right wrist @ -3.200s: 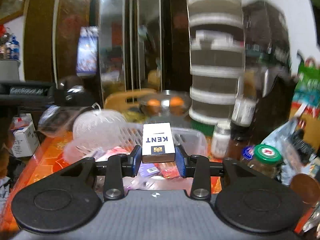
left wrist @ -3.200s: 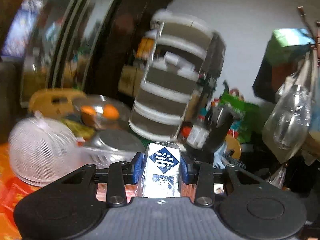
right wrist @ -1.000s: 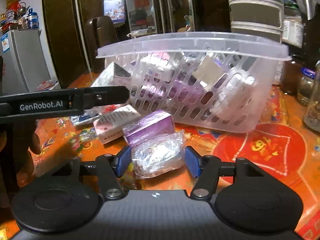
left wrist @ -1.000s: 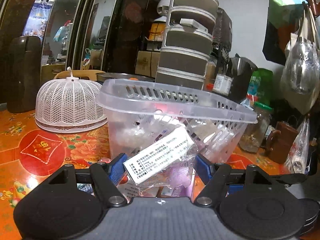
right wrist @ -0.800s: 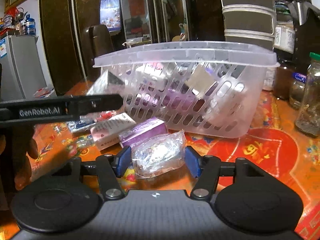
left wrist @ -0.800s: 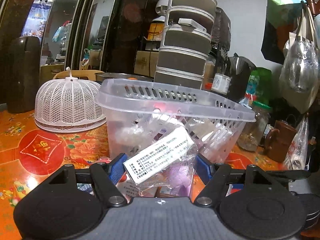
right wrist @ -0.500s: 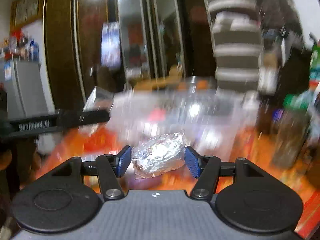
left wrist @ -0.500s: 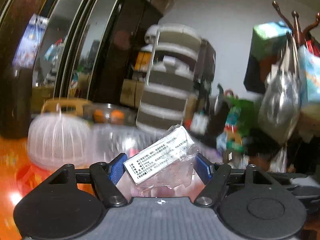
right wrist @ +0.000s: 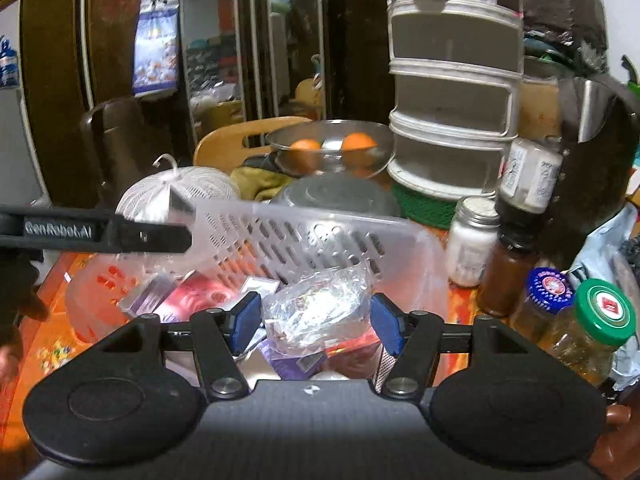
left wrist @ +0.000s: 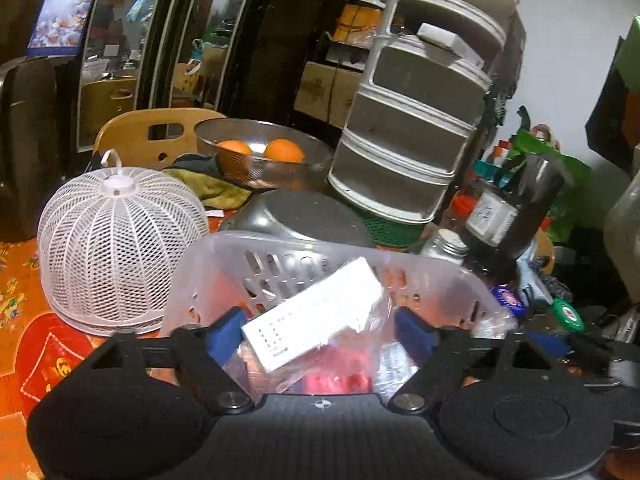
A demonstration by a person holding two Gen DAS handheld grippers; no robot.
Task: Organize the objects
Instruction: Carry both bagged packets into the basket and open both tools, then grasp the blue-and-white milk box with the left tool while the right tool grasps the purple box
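A clear perforated plastic basket (left wrist: 224,256) (right wrist: 304,240) stands on the orange table and holds several small packets. My left gripper (left wrist: 320,330) is shut on a white printed box wrapped in clear plastic (left wrist: 316,316), held just above the basket's near rim. My right gripper (right wrist: 316,316) is shut on a crinkled clear plastic packet (right wrist: 320,308), held over the basket's inside. The left gripper's black body also shows at the left of the right wrist view (right wrist: 96,232).
A white mesh food cover (left wrist: 116,248) stands left of the basket. Behind are an upturned grey bowl (left wrist: 296,212), a bowl of oranges (left wrist: 260,156), a tall stacked grey container (left wrist: 416,120) and a wooden chair back. Jars (right wrist: 596,320) and bottles crowd the right.
Both grippers have risen from table level, where they closed on the packets beside the basket, to above the basket's rim, each still holding its packet.
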